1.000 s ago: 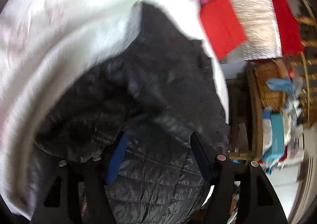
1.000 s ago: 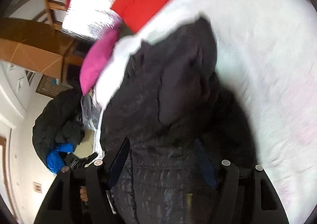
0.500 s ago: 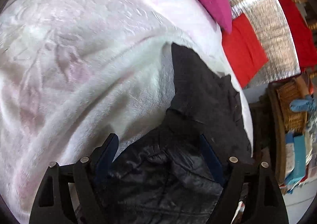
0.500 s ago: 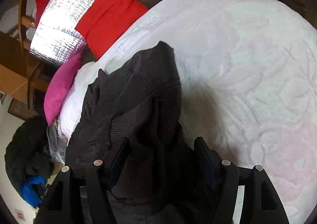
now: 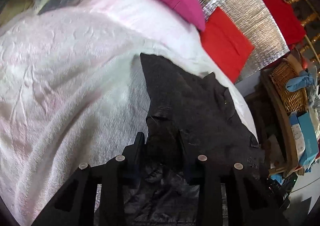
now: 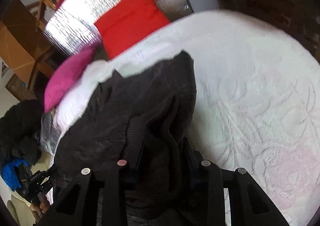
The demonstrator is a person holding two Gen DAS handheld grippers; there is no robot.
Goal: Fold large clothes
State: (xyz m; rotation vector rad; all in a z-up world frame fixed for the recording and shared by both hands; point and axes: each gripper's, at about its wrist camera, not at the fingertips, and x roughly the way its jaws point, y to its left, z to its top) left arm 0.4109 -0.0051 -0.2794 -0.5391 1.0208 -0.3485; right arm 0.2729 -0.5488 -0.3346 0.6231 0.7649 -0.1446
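Jaws of the left gripper [image 5: 162, 142] and right gripper [image 6: 164, 146] were closing, pinching the black jacket [image 5: 192, 102] on the white blanket [image 5: 70, 70].

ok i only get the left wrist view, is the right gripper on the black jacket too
observer: yes, the right gripper has its jaws closing, with a ribbed fold of the black jacket bunched between them
operator: anything lying off the bed on that side
observer: a dark heap of clothes with something blue under it, just past the bed edge, below the pink pillow
operator: and further back
observer: a brown box stands behind that pillow, at the upper left of the right wrist view
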